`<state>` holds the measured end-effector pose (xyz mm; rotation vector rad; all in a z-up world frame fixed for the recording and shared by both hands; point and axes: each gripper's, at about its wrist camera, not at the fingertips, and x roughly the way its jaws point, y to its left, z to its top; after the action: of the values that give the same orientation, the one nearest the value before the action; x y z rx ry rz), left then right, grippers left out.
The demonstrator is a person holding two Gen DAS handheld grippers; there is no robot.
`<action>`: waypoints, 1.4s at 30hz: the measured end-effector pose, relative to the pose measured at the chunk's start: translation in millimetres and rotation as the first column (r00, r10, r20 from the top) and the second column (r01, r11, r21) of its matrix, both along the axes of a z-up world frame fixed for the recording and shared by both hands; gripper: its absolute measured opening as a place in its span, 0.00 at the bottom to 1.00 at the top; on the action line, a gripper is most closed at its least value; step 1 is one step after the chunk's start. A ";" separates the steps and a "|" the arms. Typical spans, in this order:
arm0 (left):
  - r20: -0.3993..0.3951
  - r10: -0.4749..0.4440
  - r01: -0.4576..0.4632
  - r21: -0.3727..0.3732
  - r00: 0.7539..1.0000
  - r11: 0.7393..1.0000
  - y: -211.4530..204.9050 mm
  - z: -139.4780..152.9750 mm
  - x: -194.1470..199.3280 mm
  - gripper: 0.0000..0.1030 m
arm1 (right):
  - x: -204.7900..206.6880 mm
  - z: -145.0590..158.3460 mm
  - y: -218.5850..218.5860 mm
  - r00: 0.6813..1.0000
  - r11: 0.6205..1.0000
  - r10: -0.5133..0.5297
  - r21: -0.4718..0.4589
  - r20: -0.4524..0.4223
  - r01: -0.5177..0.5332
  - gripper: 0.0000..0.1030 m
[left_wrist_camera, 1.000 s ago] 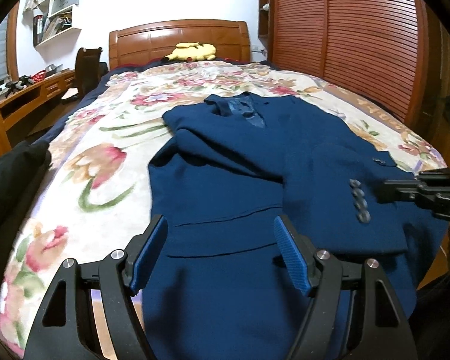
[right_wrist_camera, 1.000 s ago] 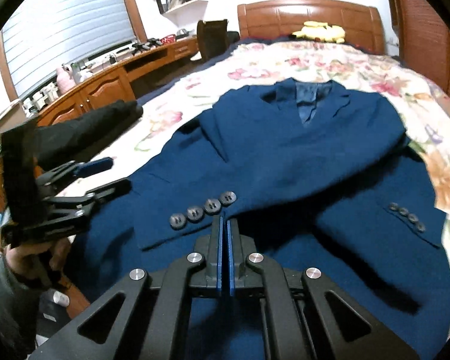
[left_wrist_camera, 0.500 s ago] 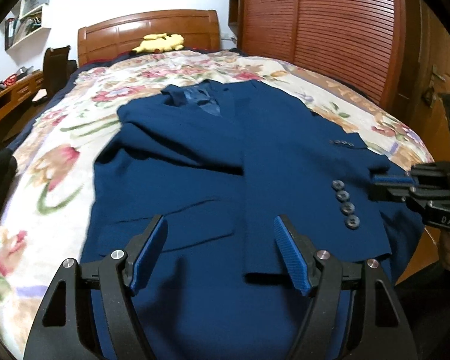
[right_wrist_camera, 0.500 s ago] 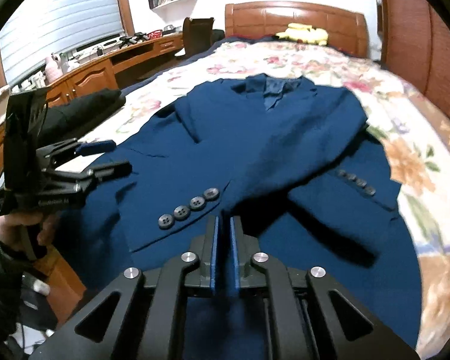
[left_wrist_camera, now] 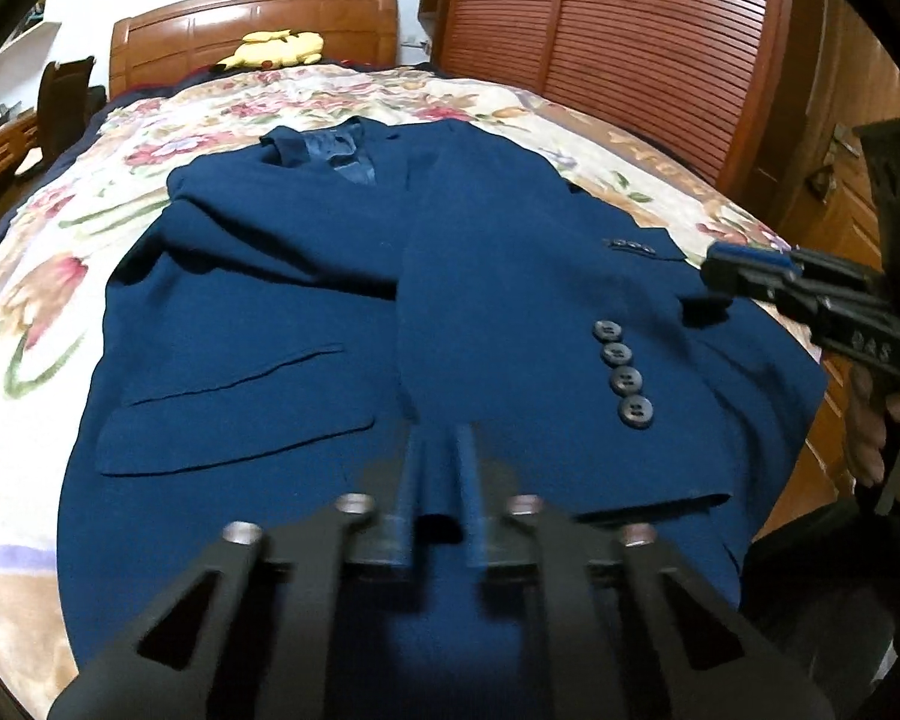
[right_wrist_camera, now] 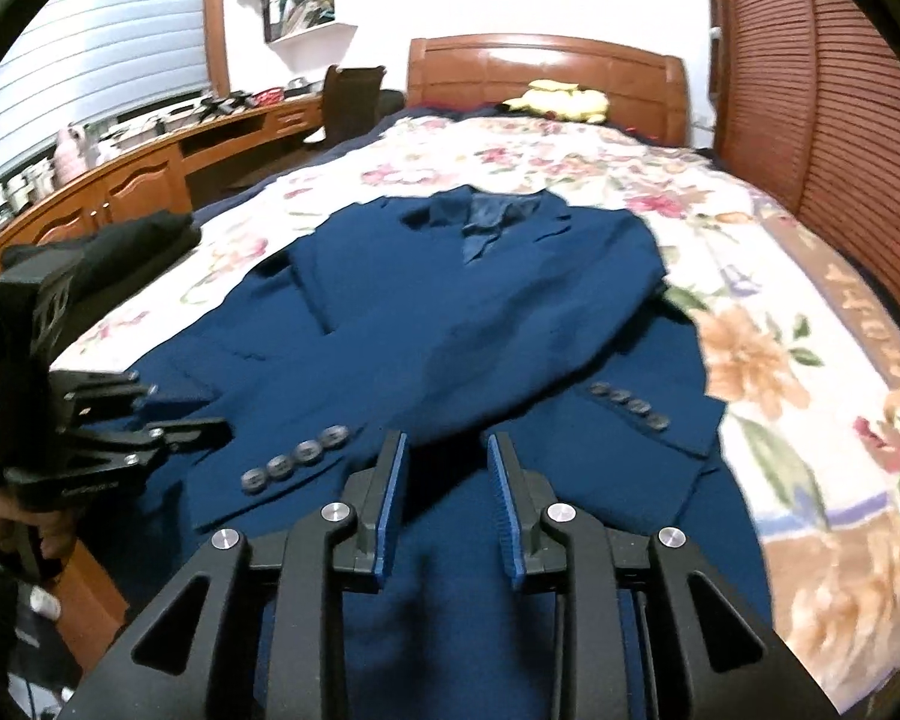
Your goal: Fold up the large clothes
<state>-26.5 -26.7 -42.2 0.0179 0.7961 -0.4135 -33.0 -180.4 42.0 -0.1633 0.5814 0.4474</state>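
A navy blue suit jacket [left_wrist_camera: 342,276] lies face up on the floral bedspread [left_wrist_camera: 48,276], collar toward the headboard, both sleeves folded across its front. It also shows in the right wrist view [right_wrist_camera: 450,324]. My left gripper [left_wrist_camera: 438,450] hovers over the jacket's hem, its fingers blurred with only a narrow gap between them and nothing held. It shows from the side in the right wrist view [right_wrist_camera: 180,414]. My right gripper [right_wrist_camera: 447,444] is open and empty above the hem near the folded sleeve cuff with several buttons [right_wrist_camera: 297,459]. It shows at the right edge of the left wrist view [left_wrist_camera: 720,270].
A yellow plush toy [left_wrist_camera: 270,51] lies by the wooden headboard [right_wrist_camera: 546,78]. A slatted wooden wardrobe [left_wrist_camera: 618,42] lines the bed's right side. A desk [right_wrist_camera: 126,180] and a chair [right_wrist_camera: 354,96] stand on the left. Dark folded clothing [right_wrist_camera: 132,240] lies at the bed's left edge.
The left gripper's fingers have closed from wide open to a narrow gap. The right gripper's fingers have opened from shut. Both views have shifted slightly over the jacket's hem.
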 end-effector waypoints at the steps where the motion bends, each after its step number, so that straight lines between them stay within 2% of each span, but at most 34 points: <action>1: 0.003 -0.010 0.010 0.009 1.000 1.000 -1.9 1.6 -0.6 0.05 | -0.8 0.2 -0.6 1.000 1.000 -0.013 -0.002 0.011 0.013 0.28; 5: 0.041 0.001 -0.002 0.017 0.999 1.000 4.4 19.5 -2.0 0.04 | -3.8 -2.4 1.1 1.000 1.000 -0.026 0.005 0.015 0.026 0.28; 9: 0.116 0.081 -0.086 0.034 0.990 0.996 25.7 49.4 3.1 0.04 | -7.8 -2.9 3.2 1.000 1.000 -0.017 0.004 0.021 0.017 0.28; 12: 0.139 0.096 -0.109 0.089 0.986 0.990 31.1 59.4 11.7 0.04 | -12.2 -3.0 4.2 1.000 1.000 -0.003 0.003 0.026 0.003 0.28; 19: 0.180 0.179 -0.202 0.119 0.967 0.972 53.2 68.0 27.3 0.05 | -9.6 -3.0 -4.2 1.000 1.000 0.003 -0.005 0.031 -0.003 0.28; 23: 0.182 0.204 -0.224 0.097 0.962 0.970 62.5 63.1 22.7 0.13 | -10.4 -3.4 -4.0 0.999 1.000 0.009 -0.014 0.036 -0.008 0.28; 25: 0.198 0.213 -0.234 0.085 0.957 0.969 67.5 60.8 16.9 0.35 | -11.6 -3.0 -4.2 0.999 1.000 0.013 -0.016 0.042 -0.013 0.28; 27: 0.203 0.210 -0.226 0.059 0.956 0.972 72.0 59.4 12.5 0.51 | -12.8 -3.5 -3.6 0.999 1.000 0.016 -0.021 0.046 -0.015 0.28; 28: 0.201 0.204 -0.217 0.041 0.958 0.975 74.7 58.4 9.2 0.68 | -13.6 -3.7 -2.6 0.999 1.000 0.017 -0.023 0.049 -0.016 0.28; 30: 0.210 0.214 -0.225 0.029 0.954 0.974 78.7 56.1 2.7 0.83 | -14.1 -4.5 -1.1 0.999 0.999 0.019 -0.032 0.051 -0.018 0.28; 37: 0.206 0.224 -0.238 0.046 0.953 0.970 83.1 42.0 -17.1 0.84 | -13.4 -6.2 2.2 0.998 0.999 0.028 -0.041 0.052 -0.026 0.28; 42: 0.167 0.249 -0.259 0.036 0.954 0.965 92.7 29.3 -26.9 0.84 | -11.5 -8.2 3.5 0.998 0.998 0.030 -0.053 0.049 -0.028 0.28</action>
<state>-53.4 65.9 -12.9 0.0024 0.6401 -0.1423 -44.5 -177.0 33.8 -0.2329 0.5431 0.4552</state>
